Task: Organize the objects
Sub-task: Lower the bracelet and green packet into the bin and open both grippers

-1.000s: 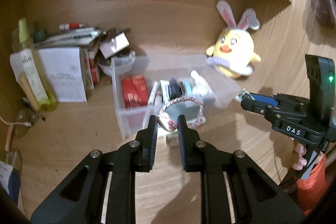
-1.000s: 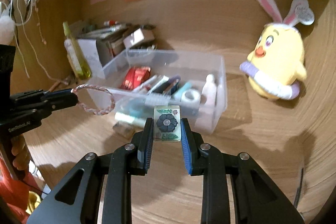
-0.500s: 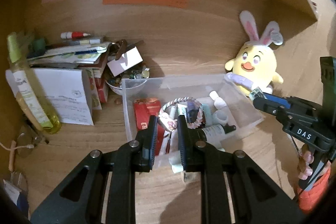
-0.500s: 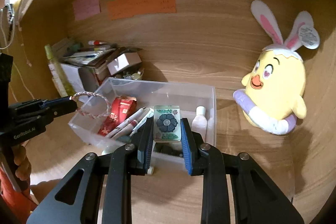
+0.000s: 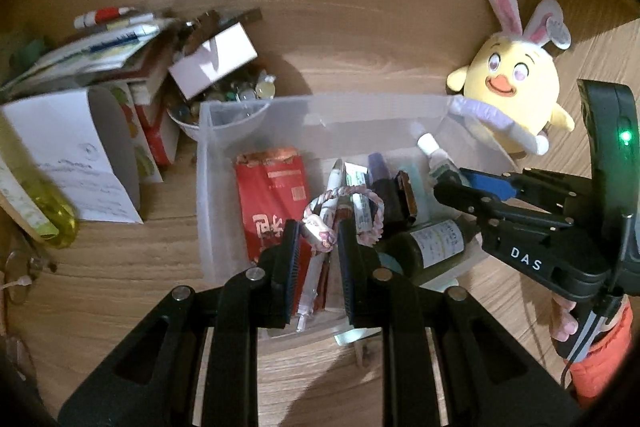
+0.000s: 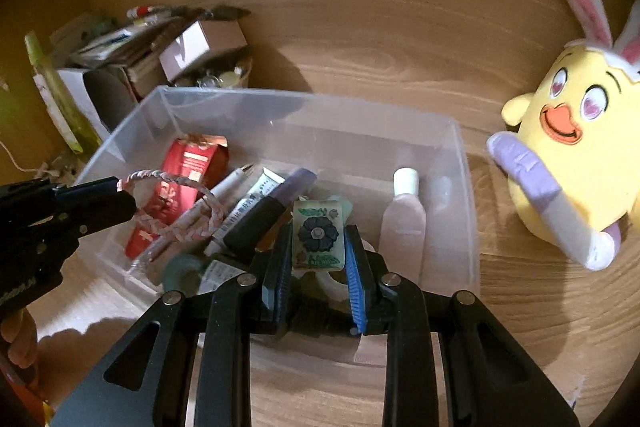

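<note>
Both tools hang above the clear bin (image 6: pixel 460 163), ready to drop their loads inside. The left tool (image 5: pixel 316 239) pinches a braided bracelet (image 5: pixel 372 211). The right tool (image 6: pixel 318 259) pinches a flower tile (image 6: pixel 318 235).

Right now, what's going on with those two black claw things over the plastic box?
A person is tidying small things into a clear plastic bin with two hand-held grippers. The left gripper is clamped on a pink braided bracelet, and the right gripper is clamped on a small flower-printed tile. Both hang over the bin, which already holds a red packet, pens and small bottles. Neither item has been let go yet. A yellow chick plush sits beside the bin.
</note>
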`<action>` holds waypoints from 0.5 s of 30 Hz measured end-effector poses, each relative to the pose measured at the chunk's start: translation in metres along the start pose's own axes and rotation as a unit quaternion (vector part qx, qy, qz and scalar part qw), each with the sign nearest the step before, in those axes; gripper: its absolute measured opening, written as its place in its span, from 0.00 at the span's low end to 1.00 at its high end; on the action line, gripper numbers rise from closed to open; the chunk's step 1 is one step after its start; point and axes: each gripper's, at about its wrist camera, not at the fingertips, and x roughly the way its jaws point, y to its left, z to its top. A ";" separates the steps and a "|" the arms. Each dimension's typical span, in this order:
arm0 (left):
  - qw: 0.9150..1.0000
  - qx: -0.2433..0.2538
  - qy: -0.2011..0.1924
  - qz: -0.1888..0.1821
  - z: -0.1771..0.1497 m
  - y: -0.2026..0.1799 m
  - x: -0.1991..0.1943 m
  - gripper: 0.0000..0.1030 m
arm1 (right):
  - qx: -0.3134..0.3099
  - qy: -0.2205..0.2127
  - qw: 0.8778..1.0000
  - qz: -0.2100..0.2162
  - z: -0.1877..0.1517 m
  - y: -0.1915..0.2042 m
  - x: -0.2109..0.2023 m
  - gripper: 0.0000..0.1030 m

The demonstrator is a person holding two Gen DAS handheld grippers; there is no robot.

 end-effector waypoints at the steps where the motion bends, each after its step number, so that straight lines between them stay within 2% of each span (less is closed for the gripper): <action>1: 1.000 0.001 0.003 -0.001 0.000 0.000 0.001 0.18 | 0.002 0.001 1.000 0.002 0.000 -0.001 0.001 0.22; 5: 1.000 0.007 0.000 0.002 -0.002 -0.004 -0.002 0.18 | 0.001 0.004 1.000 0.005 0.000 -0.003 -0.004 0.22; 9: 1.000 0.023 -0.017 0.010 -0.003 -0.011 -0.015 0.20 | -0.008 -0.009 1.000 -0.008 0.000 -0.001 -0.016 0.28; 11: 0.999 0.030 -0.027 0.011 -0.005 -0.014 -0.023 0.26 | -0.014 -0.021 1.000 -0.009 -0.003 0.000 -0.027 0.32; 13: 0.999 0.035 -0.036 0.008 -0.009 -0.017 -0.032 0.39 | -0.019 -0.032 0.999 -0.009 -0.005 0.001 -0.039 0.34; 15: 0.998 0.040 -0.042 0.007 -0.015 -0.019 -0.040 0.45 | -0.025 -0.046 0.999 -0.010 -0.011 0.002 -0.053 0.36</action>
